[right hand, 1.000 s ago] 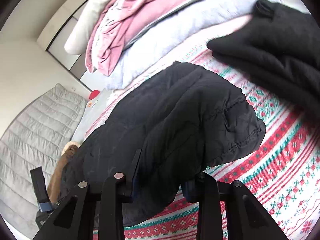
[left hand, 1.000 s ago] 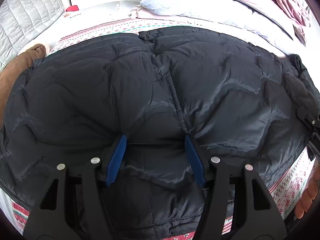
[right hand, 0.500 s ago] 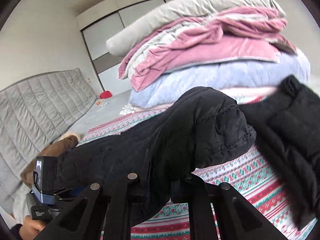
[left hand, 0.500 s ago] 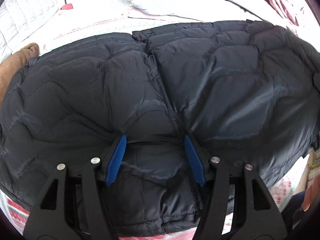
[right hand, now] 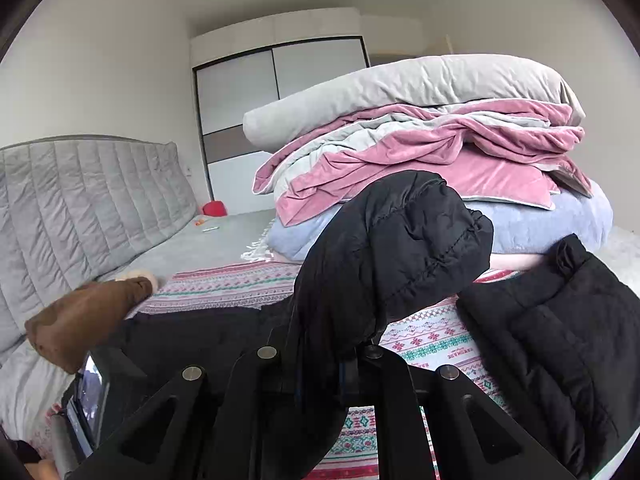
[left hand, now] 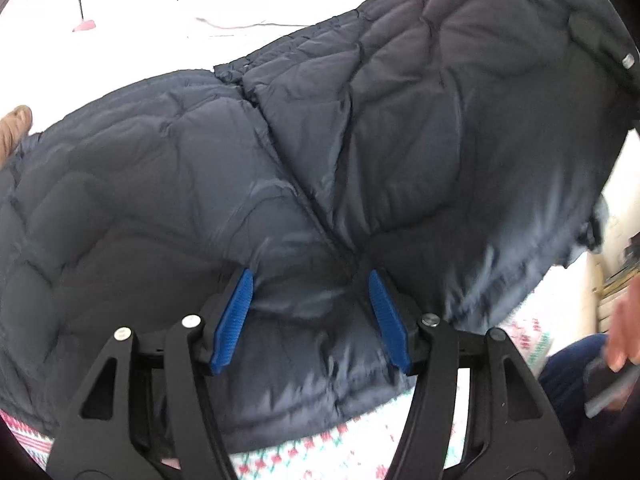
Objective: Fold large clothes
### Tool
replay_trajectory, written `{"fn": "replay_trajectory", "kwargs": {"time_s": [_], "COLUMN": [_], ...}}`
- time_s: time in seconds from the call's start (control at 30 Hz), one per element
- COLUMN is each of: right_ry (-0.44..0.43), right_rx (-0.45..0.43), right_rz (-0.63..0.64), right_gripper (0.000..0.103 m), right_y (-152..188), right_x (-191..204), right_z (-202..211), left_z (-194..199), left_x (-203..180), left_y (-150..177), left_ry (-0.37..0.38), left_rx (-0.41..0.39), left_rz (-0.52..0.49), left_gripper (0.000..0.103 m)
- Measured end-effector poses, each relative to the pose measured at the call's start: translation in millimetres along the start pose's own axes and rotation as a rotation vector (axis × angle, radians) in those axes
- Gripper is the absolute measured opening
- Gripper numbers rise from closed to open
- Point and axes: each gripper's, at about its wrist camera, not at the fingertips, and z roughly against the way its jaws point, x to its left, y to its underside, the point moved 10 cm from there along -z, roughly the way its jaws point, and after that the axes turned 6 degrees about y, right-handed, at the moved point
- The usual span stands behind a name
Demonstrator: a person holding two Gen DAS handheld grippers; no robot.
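A dark navy quilted puffer jacket (left hand: 320, 168) is lying spread across a bed covered by a patterned blanket (right hand: 224, 284) with red and green motifs. Its padded shell is showing curved stitched panels and a centre seam running diagonally down the middle. The hem portion is bunching into soft creases near the blanket's edge, while the right side is lifting off the bed and looking blurred. One sleeve (right hand: 400, 256), appearing black, is rising up in a puffy bulge with its stitched cuff hanging forward over the blanket. A second black padded garment (right hand: 560, 344) is lying just beside it, to the right.
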Motion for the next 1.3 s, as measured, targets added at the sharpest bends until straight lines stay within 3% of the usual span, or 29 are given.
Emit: {"fn": "replay_trajectory", "kwargs": {"time_s": [0.07,0.17,0.3,0.47,0.57,0.63,0.77,0.9,0.97,1.07,1.1,1.17,1.27,1.3], "right_ry": [0.005,0.009,0.001,0.017,0.024,0.033,0.049,0.069,0.068,0.063,0.067,0.079,0.084,0.081], "right_rx": [0.006,0.010,0.018,0.026,0.030,0.034,0.039,0.038,0.038,0.031,0.026,0.010,-0.019,-0.031], "right_rz": [-0.021,-0.040,-0.044,-0.004,-0.020,-0.025,-0.015,0.007,0.006,0.003,0.011,0.042,0.091,0.110], "right_gripper": [0.011,0.011,0.011,0.011,0.011,0.011,0.011,0.011,0.011,0.011,0.011,0.011,0.011,0.011], "right_y": [-3,-6,-7,-4,-8,-10,-12,-10,-11,-13,-14,-16,-20,-21], "right_x": [-6,-10,-3,8,3,1,2,5,6,11,14,24,44,52], "right_z": [-3,-5,-5,-5,-7,-8,-12,-14,-15,-15,-15,-16,-15,-14], "left_z": [14,31,12,9,29,43,88,131,144,141,135,124,103,101], "left_x": [-1,-19,-31,-33,-19,3,69,149,183,212,219,222,225,224], "left_y": [6,18,37,41,26,13,3,15,27,47,54,63,72,72], "left_ry": [-0.004,-0.045,-0.108,-0.098,-0.006,0.004,-0.032,-0.146,-0.200,-0.213,-0.203,-0.164,-0.123,-0.125], "left_rx": [0.004,-0.034,0.007,0.032,0.008,-0.035,-0.130,-0.208,-0.223,-0.192,-0.171,-0.123,-0.063,-0.058], "left_rz": [-0.022,-0.136,-0.222,-0.222,-0.119,-0.048,0.122,0.298,0.366,0.422,0.440,0.459,0.492,0.489], "left_gripper": [0.061,0.061,0.061,0.061,0.061,0.061,0.061,0.061,0.061,0.061,0.059,0.037,0.012,0.011]}}
